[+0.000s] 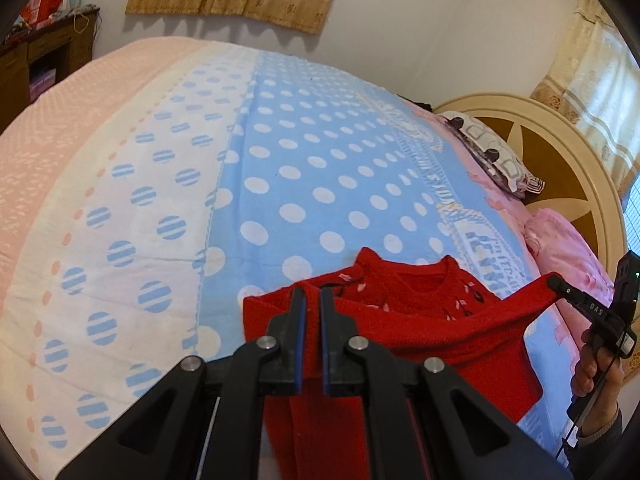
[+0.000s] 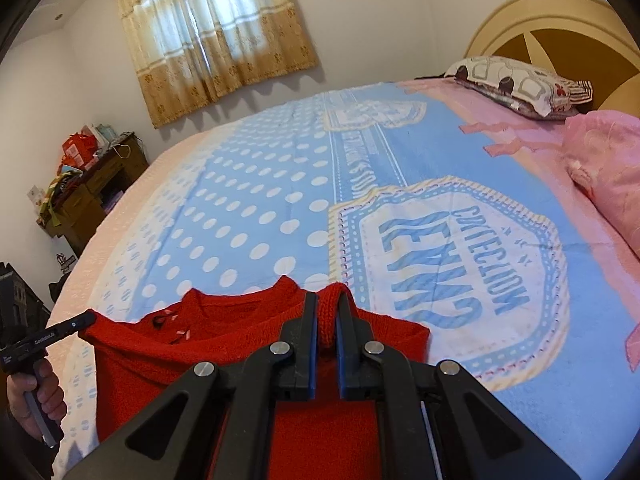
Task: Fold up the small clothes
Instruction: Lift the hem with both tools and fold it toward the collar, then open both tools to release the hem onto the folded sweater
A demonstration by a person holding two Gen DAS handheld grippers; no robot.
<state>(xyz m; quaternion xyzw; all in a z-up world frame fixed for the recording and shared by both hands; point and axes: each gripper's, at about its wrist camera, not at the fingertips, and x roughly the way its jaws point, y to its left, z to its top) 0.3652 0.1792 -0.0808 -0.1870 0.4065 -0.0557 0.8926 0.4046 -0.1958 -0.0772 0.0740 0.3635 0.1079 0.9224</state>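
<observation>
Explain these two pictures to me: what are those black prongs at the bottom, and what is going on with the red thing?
There is no robot here. A person holds a handheld gripping tool in each hand, and a wide-angle camera on each one looks forward along its two fingers. One picture comes from the left tool, the other from the right tool; each also shows the other tool off to the side.

Both are clamped on a small red sweater, each at a top corner, holding it up stretched between them just above the bed. Below lies a blue bedspread with white dots. Pillows sit by the headboard.
</observation>
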